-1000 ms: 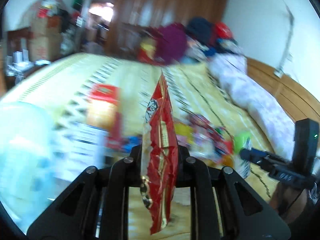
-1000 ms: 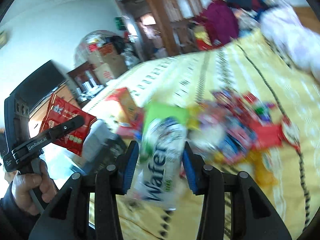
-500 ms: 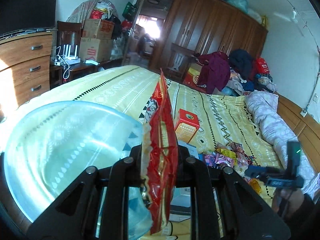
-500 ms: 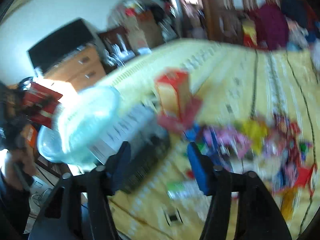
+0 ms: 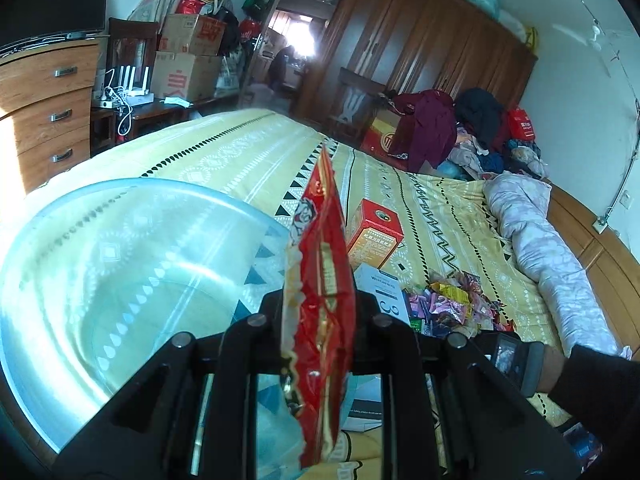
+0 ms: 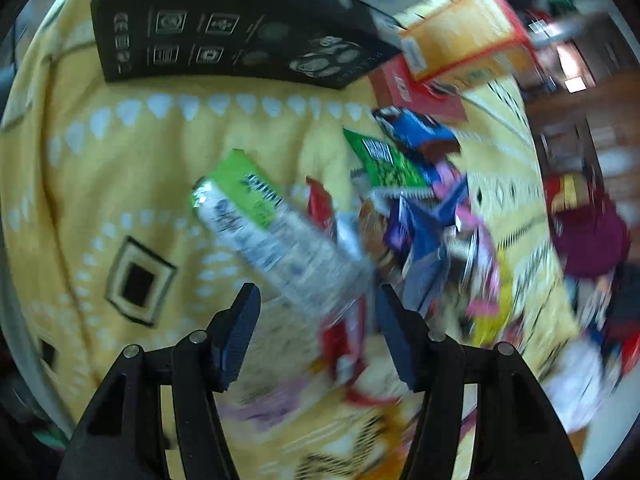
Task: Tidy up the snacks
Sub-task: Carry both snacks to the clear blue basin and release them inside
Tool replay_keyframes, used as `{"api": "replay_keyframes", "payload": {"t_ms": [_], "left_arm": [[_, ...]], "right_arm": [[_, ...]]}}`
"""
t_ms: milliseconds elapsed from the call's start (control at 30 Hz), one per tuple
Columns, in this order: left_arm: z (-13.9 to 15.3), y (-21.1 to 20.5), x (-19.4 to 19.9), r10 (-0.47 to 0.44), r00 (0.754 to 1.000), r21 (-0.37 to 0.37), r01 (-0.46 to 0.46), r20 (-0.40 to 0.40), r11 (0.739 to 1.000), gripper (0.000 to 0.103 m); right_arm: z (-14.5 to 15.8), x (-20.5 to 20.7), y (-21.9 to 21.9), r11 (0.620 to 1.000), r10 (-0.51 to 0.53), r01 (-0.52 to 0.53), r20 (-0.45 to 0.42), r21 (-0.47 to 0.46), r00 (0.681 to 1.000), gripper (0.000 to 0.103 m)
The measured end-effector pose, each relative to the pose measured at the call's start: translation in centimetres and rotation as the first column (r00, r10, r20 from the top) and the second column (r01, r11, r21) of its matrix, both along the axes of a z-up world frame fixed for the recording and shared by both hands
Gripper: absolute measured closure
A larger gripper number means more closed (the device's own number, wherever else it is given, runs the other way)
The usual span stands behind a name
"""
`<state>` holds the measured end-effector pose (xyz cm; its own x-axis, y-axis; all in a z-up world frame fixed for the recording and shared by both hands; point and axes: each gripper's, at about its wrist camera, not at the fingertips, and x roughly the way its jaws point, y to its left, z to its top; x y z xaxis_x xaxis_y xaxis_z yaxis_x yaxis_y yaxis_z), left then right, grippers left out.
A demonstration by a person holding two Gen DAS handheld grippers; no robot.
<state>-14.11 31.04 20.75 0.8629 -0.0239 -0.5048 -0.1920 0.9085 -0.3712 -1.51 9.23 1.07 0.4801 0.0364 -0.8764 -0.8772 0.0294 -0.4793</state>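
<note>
My left gripper (image 5: 318, 312) is shut on a red snack bag (image 5: 320, 300), held upright beside a large clear blue plastic bowl (image 5: 120, 280) on its left. My right gripper (image 6: 316, 320) is open and empty, tilted down over the bed. A green and white wafer pack (image 6: 272, 228) lies on the yellow bedsheet just ahead of its fingers. A heap of small mixed snack packets (image 6: 424, 216) lies to the right of the pack; it also shows in the left wrist view (image 5: 452, 308).
A red and orange box (image 5: 374, 232) stands on the bed (image 5: 240, 152); a black box (image 6: 224, 36) and a white box (image 5: 380, 288) lie near it. A rolled quilt (image 5: 548, 260) runs along the right. A dresser (image 5: 48, 104) stands left.
My right gripper has let go of the wafer pack, which now lies on the bed, and has tipped down over the snacks. My left gripper has moved the red bag next to the bowl.
</note>
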Motion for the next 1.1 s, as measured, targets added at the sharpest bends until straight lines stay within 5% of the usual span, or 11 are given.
{"api": "replay_keyframes", "payload": {"t_ms": [133, 267, 400, 533, 667, 867, 1100], "left_arm": [[-0.2, 0.1, 0.3, -0.006, 1.0, 0.001, 0.006, -0.017, 1.0, 0.084], [-0.4, 0.3, 0.6, -0.008, 1.0, -0.002, 0.008, -0.025, 1.0, 0.084], [-0.3, 0.4, 0.5, -0.01, 1.0, -0.006, 0.009, -0.025, 1.0, 0.084], [-0.3, 1.1, 0.1, 0.001, 1.0, -0.02, -0.001, -0.017, 1.0, 0.084], [-0.2, 1.6, -0.2, 0.007, 1.0, -0.04, -0.007, -0.006, 0.999, 0.084], [0.3, 2.0, -1.1, 0.009, 1.0, -0.038, -0.009, 0.015, 0.999, 0.084], [0.4, 3.2, -2.0, 0.033, 0.999, -0.048, -0.032, 0.025, 0.998, 0.084]], "right_arm": [[-1.2, 0.3, 1.2, 0.989, 0.12, -0.121, -0.019, -0.085, 0.993, 0.036], [-1.9, 0.5, 2.6, 0.987, 0.129, -0.136, -0.082, -0.081, 0.988, 0.037], [-1.7, 2.1, 2.5, 1.0, 0.026, -0.027, -0.168, -0.005, 0.985, 0.047], [1.8, 3.1, 1.1, 0.977, -0.081, 0.12, -0.214, 0.174, 0.973, 0.05], [6.5, 4.0, -0.8, 0.879, -0.202, 0.301, -0.284, 0.369, 0.937, 0.053], [13.6, 4.2, -2.6, 0.668, -0.272, 0.46, -0.383, 0.586, 0.883, 0.057], [19.9, 1.1, 0.3, 0.56, -0.242, 0.418, -0.341, 0.715, 0.908, 0.058]]}}
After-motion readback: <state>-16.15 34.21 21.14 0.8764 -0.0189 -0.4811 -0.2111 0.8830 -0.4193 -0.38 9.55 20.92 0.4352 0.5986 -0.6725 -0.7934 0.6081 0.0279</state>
